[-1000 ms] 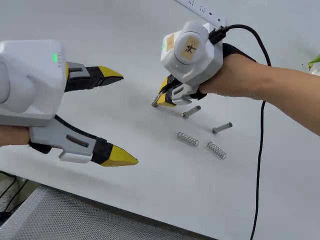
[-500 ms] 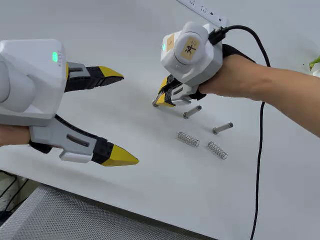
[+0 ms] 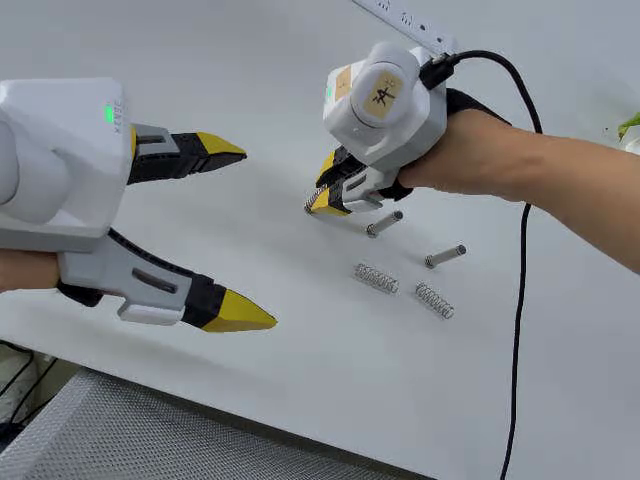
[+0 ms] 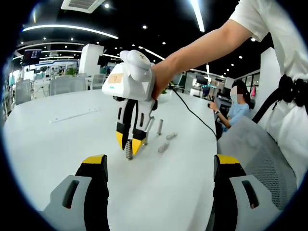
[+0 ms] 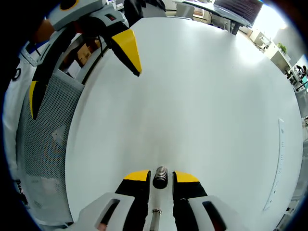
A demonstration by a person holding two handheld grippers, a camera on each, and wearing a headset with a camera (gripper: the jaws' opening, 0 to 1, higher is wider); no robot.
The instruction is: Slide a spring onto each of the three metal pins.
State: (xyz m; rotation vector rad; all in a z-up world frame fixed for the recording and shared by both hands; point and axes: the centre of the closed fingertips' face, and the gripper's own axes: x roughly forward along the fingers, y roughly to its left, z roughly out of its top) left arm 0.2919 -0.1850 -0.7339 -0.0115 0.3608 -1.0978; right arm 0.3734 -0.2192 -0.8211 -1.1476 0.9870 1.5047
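Left claw (image 3: 260,238): nearest, at the near-left edge of the tabletop (image 3: 250,80). Jaws wide apart, holding nothing and touching nothing, both yellow tips in the air. A green LED (image 3: 109,115) is lit on its housing. No readable text on it.

Further out, right of centre, two loose springs lie flat on the tabletop: right spring (image 3: 433,300) is nearer, left spring (image 3: 375,278) is just beyond it. They sit near each other but apart.

Beyond those, two loose pins also lie flat: right pin (image 3: 444,256) and left pin (image 3: 383,223), apart from each other and from the springs.

Right claw (image 3: 322,200): just left of the left pin, tips pointing down at the tabletop. Jaws nearly together, clamped on the held spring (image 5: 160,177), whose end pokes past the yellow tips. In the right gripper view a metal shaft (image 5: 154,217) runs back between the jaws behind that spring. Can't tell whether the spring end touches the tabletop.

A tan sticker (image 3: 382,95) on the right housing carries a black mark, not legible. A black cable (image 3: 522,260) runs from that housing toward the near edge.

Far edge: white power strip (image 3: 405,18).
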